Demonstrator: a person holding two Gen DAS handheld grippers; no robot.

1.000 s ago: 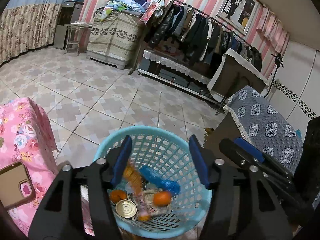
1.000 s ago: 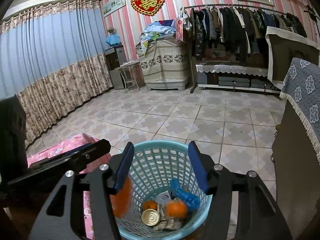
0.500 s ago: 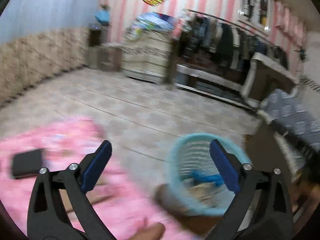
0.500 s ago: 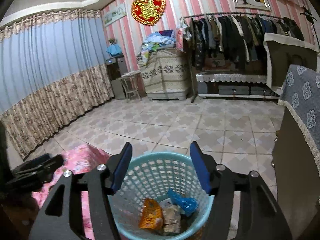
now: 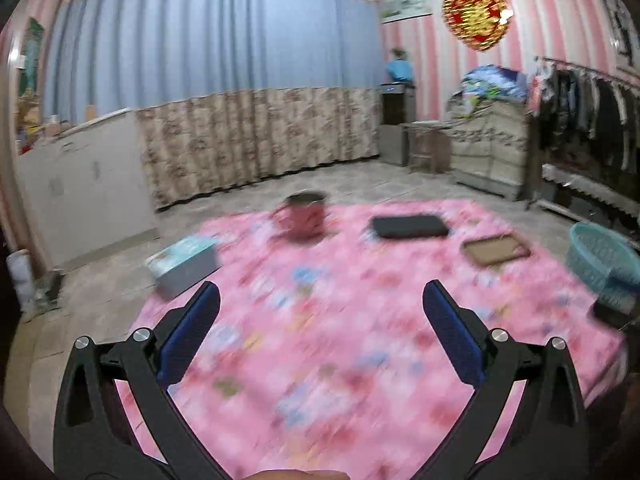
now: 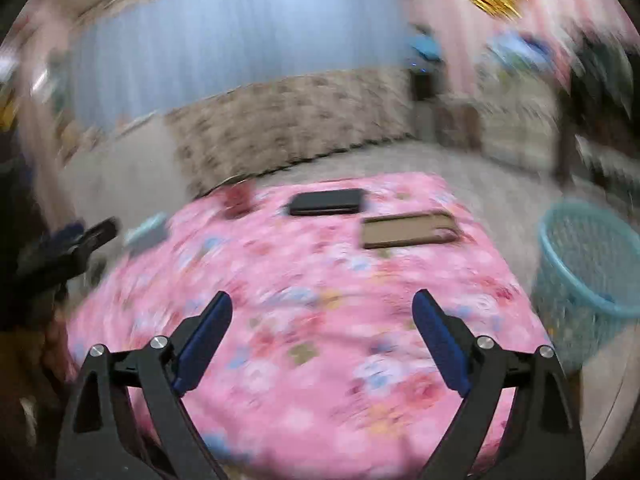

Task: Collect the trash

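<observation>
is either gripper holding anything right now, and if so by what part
Nothing is held. The left gripper and right gripper both have jaws spread wide, with only the pink floral tablecloth showing between them.

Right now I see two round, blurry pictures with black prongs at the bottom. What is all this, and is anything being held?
No robot here: a person carries a hand-held claw in each hand, each with a wide-angle camera looking along its fingers. One picture is from the left claw, the other from the right claw. Both stand open and hold nothing. Below them is a pink flowered cloth. On it lie a light blue box, a red mug, a flat black case and a flat brown thing, too blurred to name. The blue basket beside it takes the trash.
</observation>
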